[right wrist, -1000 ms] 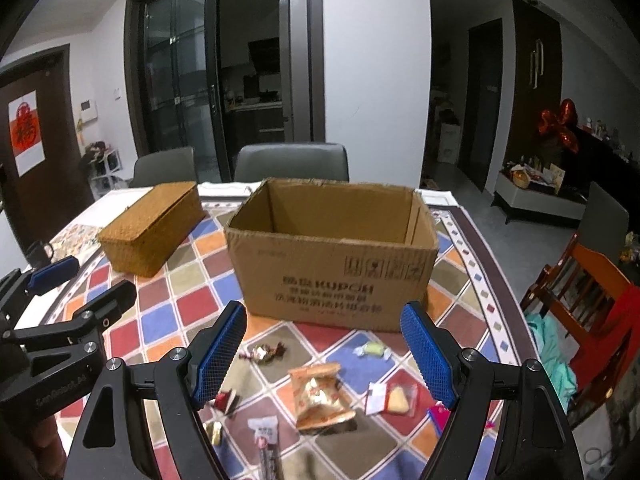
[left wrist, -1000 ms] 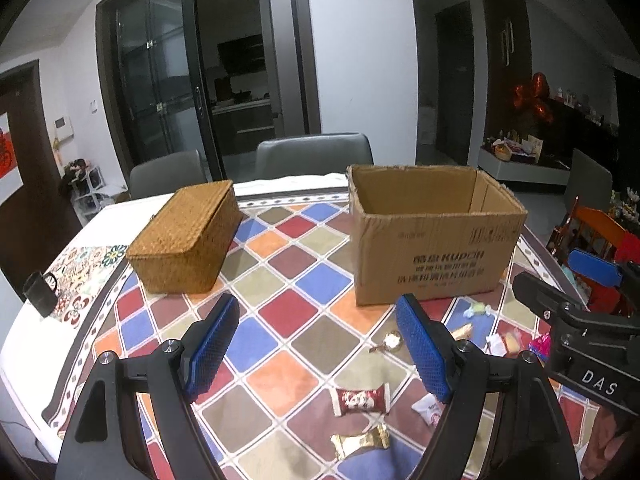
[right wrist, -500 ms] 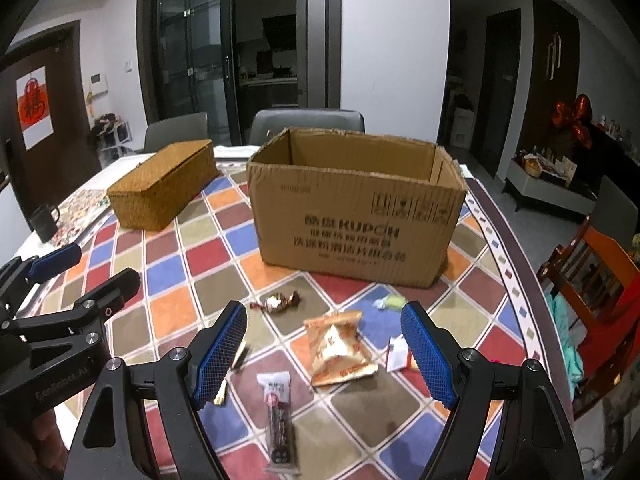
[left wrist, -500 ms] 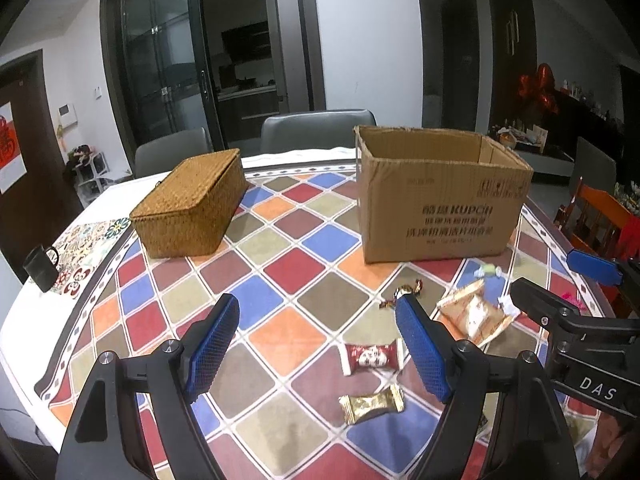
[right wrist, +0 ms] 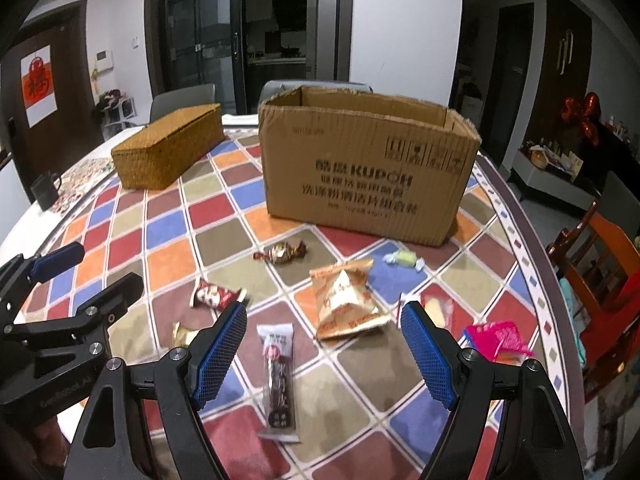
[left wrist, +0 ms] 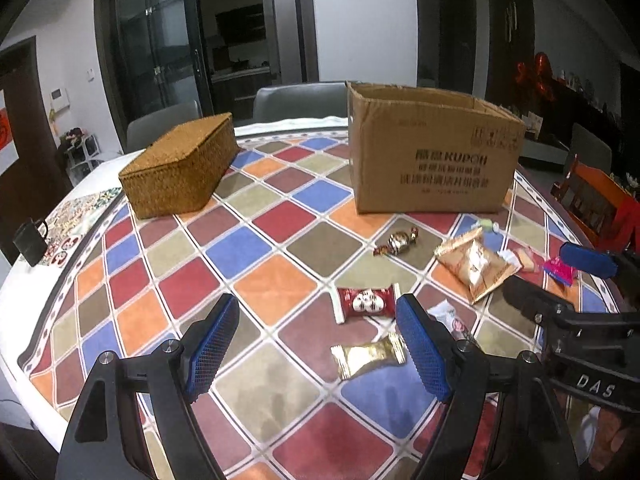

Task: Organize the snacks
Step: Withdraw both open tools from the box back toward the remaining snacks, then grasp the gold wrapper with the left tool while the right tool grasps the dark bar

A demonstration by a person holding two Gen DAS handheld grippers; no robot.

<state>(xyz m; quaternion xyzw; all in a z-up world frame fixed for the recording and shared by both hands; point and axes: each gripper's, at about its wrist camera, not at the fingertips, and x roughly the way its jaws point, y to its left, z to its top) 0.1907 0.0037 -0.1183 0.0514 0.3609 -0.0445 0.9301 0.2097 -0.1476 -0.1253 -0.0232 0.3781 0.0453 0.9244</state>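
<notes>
Both my tools wide open, nothing held: left gripper (left wrist: 316, 344) over gold wrapper (left wrist: 370, 359), right gripper (right wrist: 324, 348) over dark bar (right wrist: 279, 376). Snacks lie scattered before cardboard box (right wrist: 360, 168), prob. their destination.

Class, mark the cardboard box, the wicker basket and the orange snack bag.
cardboard box (right wrist: 360, 184), right wrist view, printed front wall
wicker basket (left wrist: 180, 168), left wrist view, woven top
orange snack bag (right wrist: 344, 300), right wrist view, middle
</notes>
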